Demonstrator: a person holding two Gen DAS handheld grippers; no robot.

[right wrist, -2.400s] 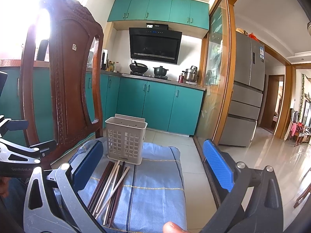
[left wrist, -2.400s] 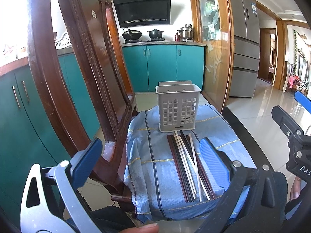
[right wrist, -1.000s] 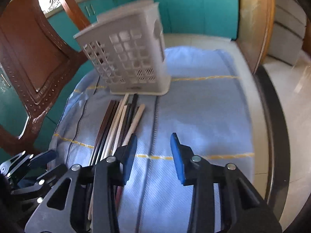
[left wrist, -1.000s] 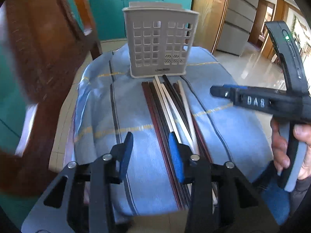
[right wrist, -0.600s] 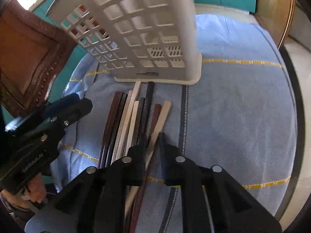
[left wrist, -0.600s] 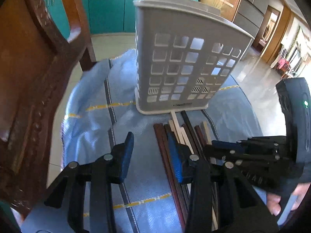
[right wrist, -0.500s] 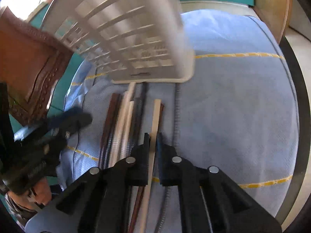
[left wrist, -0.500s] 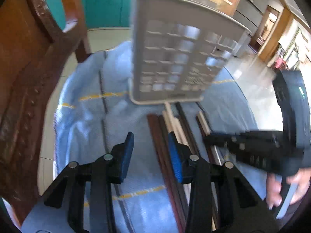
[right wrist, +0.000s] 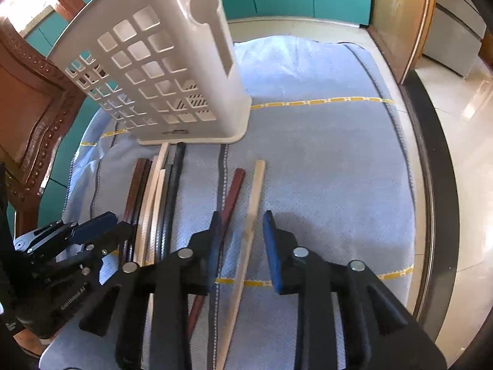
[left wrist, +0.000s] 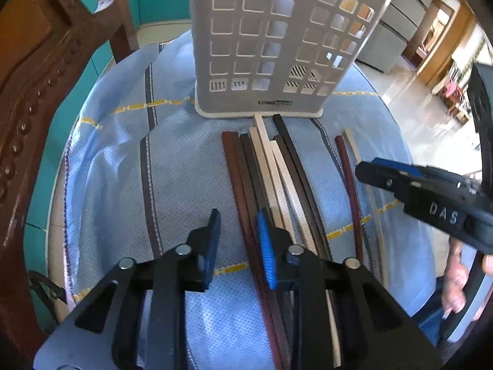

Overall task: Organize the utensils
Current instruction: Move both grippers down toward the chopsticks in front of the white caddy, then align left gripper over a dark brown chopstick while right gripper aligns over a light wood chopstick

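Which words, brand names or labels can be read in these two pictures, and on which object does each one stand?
"DAS": white letters on the black body of the right gripper, seen from the left wrist.
"LONG": start of a dark brand mark on the base of the pale grey perforated plastic utensil holder; the rest is too blurred to read.
"GenRobot.AI", roughly: faint letters on the black body of the left gripper, seen from the right wrist; blurred, so uncertain.

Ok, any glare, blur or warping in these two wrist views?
Left wrist: sharp, glare on the tiled floor, blue striped cloth bulged by fisheye. Right wrist: pale wooden chopstick smeared near the pads, white perforated plastic holder looks tilted, window corner overexposed.
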